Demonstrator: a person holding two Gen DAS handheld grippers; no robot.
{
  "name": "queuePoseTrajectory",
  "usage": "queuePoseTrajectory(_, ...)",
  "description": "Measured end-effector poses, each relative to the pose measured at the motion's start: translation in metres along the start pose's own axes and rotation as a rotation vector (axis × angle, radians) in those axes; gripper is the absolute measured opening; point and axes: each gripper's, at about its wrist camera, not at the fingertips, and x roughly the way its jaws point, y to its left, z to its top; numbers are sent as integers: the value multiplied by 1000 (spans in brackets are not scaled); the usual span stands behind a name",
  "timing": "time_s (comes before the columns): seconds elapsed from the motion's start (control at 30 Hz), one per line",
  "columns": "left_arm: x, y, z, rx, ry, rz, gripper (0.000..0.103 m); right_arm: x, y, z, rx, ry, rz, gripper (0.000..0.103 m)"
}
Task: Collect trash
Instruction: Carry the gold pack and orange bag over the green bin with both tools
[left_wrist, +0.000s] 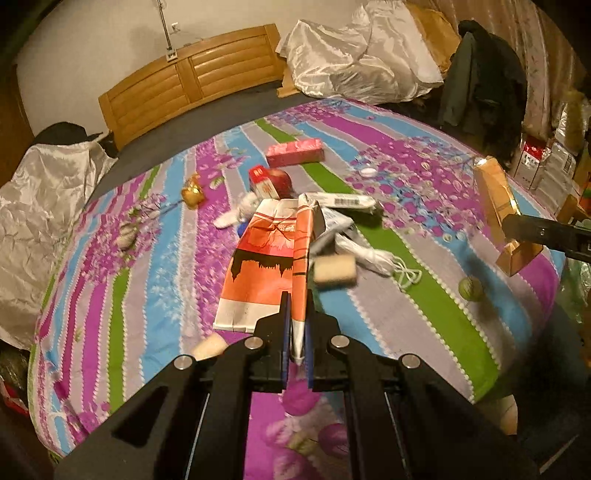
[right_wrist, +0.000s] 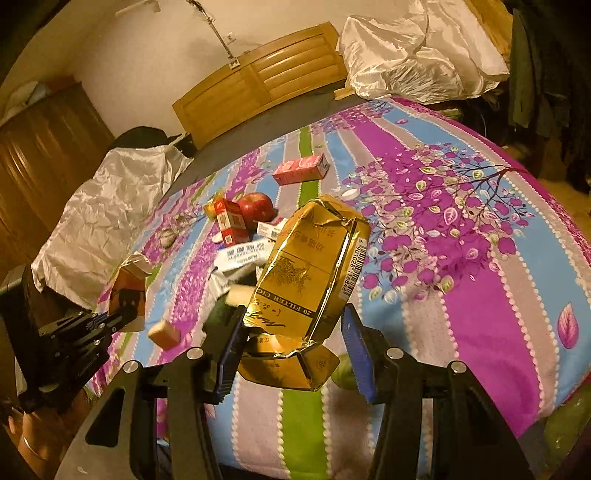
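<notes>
- Bed (left_wrist: 424, 306) filling most of both views, covered by a striped blanket (right_wrist: 491, 295) in purple, blue, grey and green with a purple tree print.
- Wooden headboard (left_wrist: 192, 88) at the far end, against the pale wall.
- Shiny white crumpled sheets: one heap (left_wrist: 354, 55) at the far right corner, another (left_wrist: 40, 206) along the left edge.
- Dark clothes (left_wrist: 480, 81) hanging at the far right.
- Orange-and-white paper carton (left_wrist: 266, 266), flattened, lifted off the blanket, pinched at its folded edge by the left tool (left_wrist: 297, 314), jaws clenched tight on it.
- Gold foil carton (right_wrist: 314, 273), crumpled, printed text and a barcode along its side, gripped between the blue pads of the right tool (right_wrist: 295, 332) at roughly half spread, held up above the blanket at the near right side of the bed.
- Trash pile mid-bed: white wrapper with barcode (left_wrist: 340, 201), white crumpled plastic with a cord (left_wrist: 373, 254).
- Pink-red box (left_wrist: 295, 151) lying further back on a green stripe.
- Small red pack (right_wrist: 231, 221) standing just beside a red apple (right_wrist: 256, 208).
- Beige block (left_wrist: 334, 271) near the orange carton, blurry, can't tell whether resting or mid-air.
- Gold crumpled wrapper (left_wrist: 192, 192) left of the pile.
- Small green ball (left_wrist: 471, 288) near the right edge.
- Tiny white cap (left_wrist: 368, 172) on the tree print.
</notes>
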Motion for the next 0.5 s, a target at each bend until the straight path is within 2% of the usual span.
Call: queuePoseTrajectory(0.5, 7, -54, -41, 53, 65, -33, 5, -6, -2, -33, -45, 52, -16, 53)
